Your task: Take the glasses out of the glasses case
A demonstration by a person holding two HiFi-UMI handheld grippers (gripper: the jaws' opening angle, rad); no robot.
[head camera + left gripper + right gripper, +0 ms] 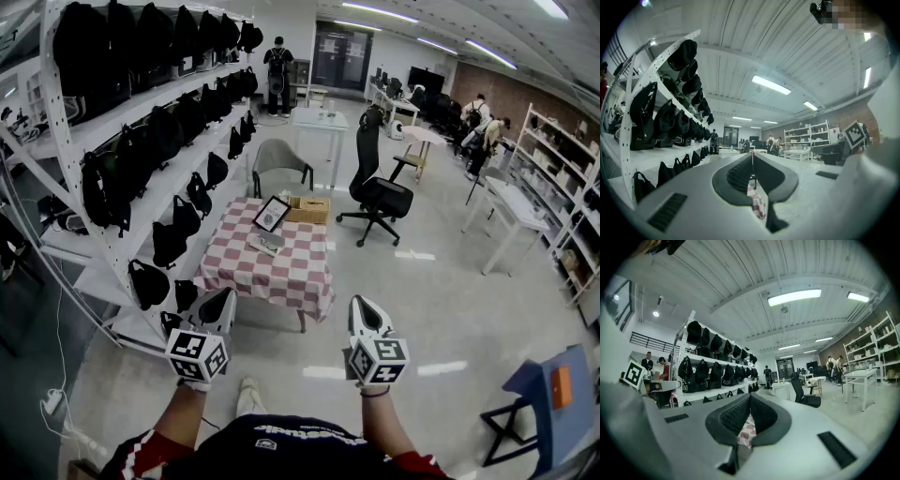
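Observation:
The glasses case (265, 245) is a small grey oblong lying shut on the red-and-white checked table (281, 272), well ahead of both grippers; no glasses show. My left gripper (227, 294) is held level in the air before the table's near edge, shut, with nothing in it. My right gripper (362, 303) hangs beside it to the right, also shut and empty. In the left gripper view the left gripper (752, 153) has its black pads meeting, with the checked cloth (758, 207) glimpsed below. The right gripper (750, 396) looks the same, with the cloth (746, 430) beneath it.
On the table also stand a framed picture (273, 214) and a wicker basket (309, 209). A white rack of black bags (150, 141) runs along the left. A black office chair (379, 192), a grey chair (279, 157) and a blue chair (551, 392) stand around. People are at the back.

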